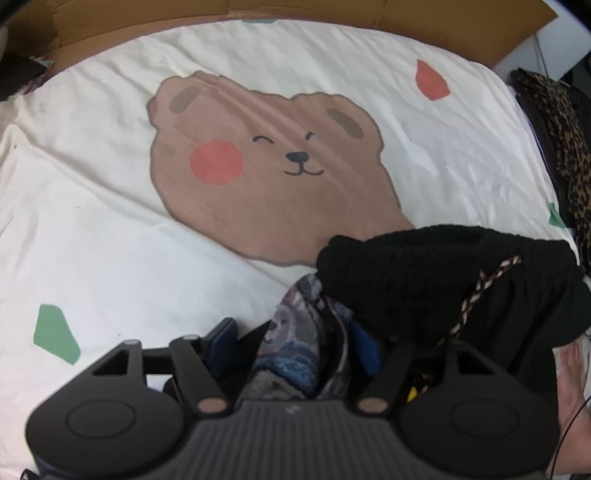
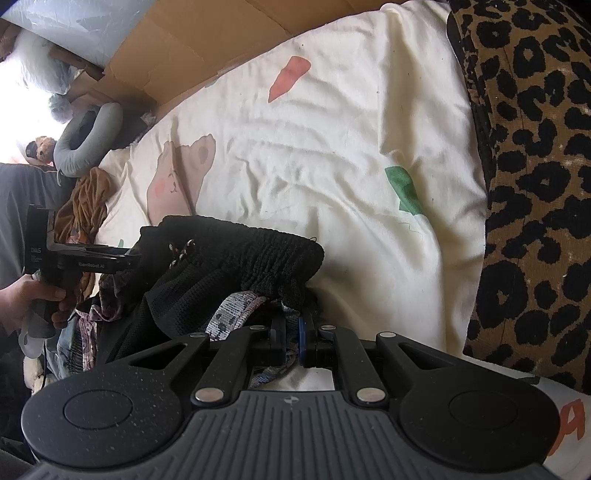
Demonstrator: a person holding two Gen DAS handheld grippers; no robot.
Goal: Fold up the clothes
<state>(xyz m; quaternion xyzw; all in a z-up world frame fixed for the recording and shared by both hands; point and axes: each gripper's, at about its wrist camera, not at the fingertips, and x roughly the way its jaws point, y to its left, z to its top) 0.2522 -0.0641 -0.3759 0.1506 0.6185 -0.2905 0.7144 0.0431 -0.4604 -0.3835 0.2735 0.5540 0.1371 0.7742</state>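
Observation:
A black garment with a ribbed waistband and a braided drawstring is bunched at the near right of the bed. A grey-blue patterned cloth hangs from under it. My left gripper is open, its blue-padded fingers spread wide on either side of that patterned cloth. In the right wrist view, my right gripper is shut on the patterned cloth just below the black garment. The left gripper reaches into the garment's far side, held by a hand.
A cream bed cover with a brown bear print spreads ahead. A leopard-print blanket lies along the right edge. Cardboard stands behind the bed. A grey neck pillow and brown clothes sit at the far left.

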